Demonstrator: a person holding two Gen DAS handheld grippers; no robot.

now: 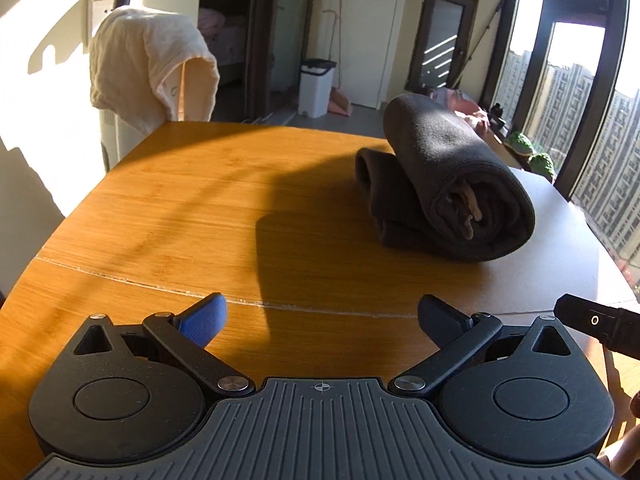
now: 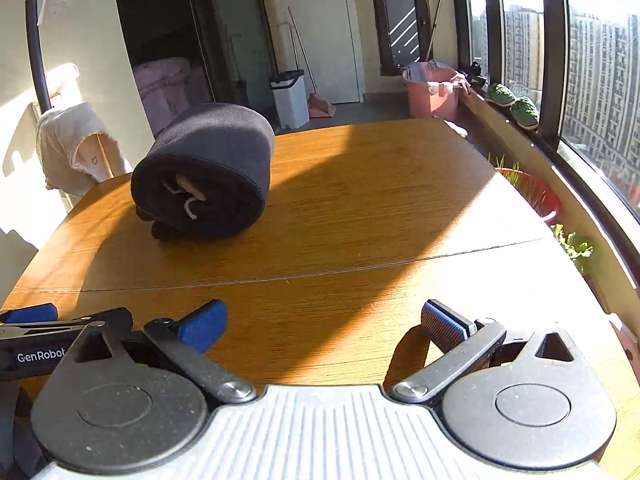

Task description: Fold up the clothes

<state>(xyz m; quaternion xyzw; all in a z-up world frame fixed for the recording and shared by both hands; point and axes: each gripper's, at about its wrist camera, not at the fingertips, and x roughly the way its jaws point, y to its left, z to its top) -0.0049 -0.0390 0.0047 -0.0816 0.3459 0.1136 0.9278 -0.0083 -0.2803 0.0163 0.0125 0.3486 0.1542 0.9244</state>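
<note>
Your left gripper point(image 1: 322, 322) and right gripper point(image 2: 324, 326) gape empty; the rolled dark garment point(image 1: 448, 184) lies ahead between them, running away from you.

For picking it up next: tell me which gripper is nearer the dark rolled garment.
No clear winner. The dark rolled garment lies ahead-right of the left gripper and ahead-left of the right gripper; both are open and well short of it.

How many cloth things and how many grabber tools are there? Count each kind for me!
Dark rolled clothes on the wooden table: 1, the dark bundle.
Light towels hanging behind the table: 1, the cream towel.
Grabber tools: 2, the left gripper and the right gripper, both with fingers open and empty.
Total: 4
</note>
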